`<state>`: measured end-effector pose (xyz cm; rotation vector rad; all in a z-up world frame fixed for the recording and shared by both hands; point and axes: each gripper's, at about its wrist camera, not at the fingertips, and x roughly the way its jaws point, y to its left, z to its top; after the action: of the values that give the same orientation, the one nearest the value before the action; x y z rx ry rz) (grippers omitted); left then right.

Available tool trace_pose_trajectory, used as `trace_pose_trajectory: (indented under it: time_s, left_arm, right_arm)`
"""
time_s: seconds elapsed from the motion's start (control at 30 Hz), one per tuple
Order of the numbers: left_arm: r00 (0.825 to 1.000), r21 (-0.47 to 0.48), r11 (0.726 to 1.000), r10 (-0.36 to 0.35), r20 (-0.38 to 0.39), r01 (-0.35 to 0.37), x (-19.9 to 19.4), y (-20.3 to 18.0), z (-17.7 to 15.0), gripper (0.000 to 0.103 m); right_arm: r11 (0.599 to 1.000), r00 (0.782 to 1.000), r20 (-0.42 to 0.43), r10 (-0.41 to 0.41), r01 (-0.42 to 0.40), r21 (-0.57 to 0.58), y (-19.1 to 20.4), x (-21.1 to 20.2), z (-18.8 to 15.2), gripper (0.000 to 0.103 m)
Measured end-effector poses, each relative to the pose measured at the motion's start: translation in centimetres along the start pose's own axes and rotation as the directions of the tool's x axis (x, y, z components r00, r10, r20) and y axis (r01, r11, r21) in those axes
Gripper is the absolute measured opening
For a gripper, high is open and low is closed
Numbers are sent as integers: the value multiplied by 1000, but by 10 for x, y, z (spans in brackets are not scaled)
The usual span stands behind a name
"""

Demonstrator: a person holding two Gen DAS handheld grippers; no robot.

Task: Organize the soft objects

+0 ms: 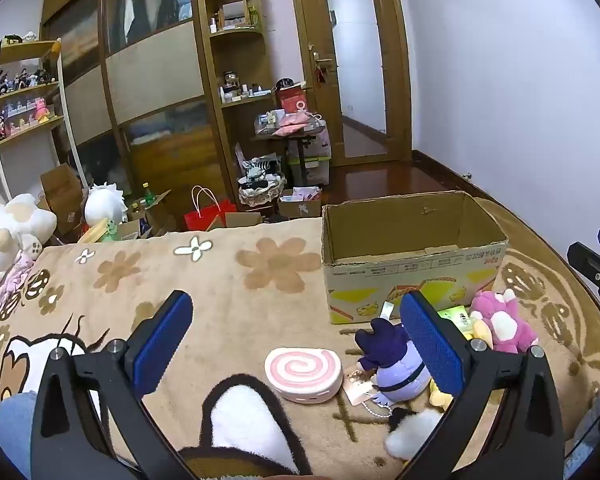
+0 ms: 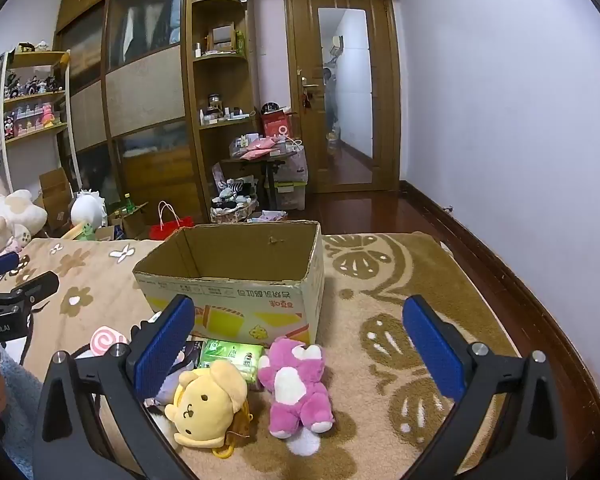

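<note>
A brown flower-patterned blanket (image 2: 380, 280) covers the bed, and on it stands an open cardboard box (image 1: 412, 264) whose visible inside walls and floor show nothing but bare cardboard. Behind the bed rise a wooden wardrobe (image 1: 148, 80) with corner shelves, a glazed wooden door (image 2: 344, 92) and a plain pale wall. Beside the bed's far edge sit smaller cartons, a red paper bag (image 1: 206, 214) and large white plush animals (image 1: 8, 228).

The soft toys lie on the blanket just in front of the box. A pink plush bear (image 2: 296, 388) lies face down beside a yellow dog-face plush (image 2: 206, 400), with a green tissue pack (image 2: 232, 356) touching the box's front. To their left are a purple-haired doll (image 1: 396, 360), a pink swirl roll cushion (image 1: 304, 374) and a small white plush (image 1: 412, 432).

The left gripper (image 1: 296, 332) hangs above the swirl cushion with its jaws spread wide, holding nothing. The right gripper (image 2: 300, 336) hovers over the pink bear, likewise wide apart and empty.
</note>
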<state>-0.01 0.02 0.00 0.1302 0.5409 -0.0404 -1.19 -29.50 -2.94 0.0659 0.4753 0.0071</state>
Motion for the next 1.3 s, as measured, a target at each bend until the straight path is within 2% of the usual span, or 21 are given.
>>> trace_pose_trajectory:
  time_s: [1.3]
  left_arm:
    - [1000,15,1000,-9,-13,9,0,-1,-3,103]
  right_arm:
    - [1000,1000,-8,-7,7,-1,0,1,-2,103]
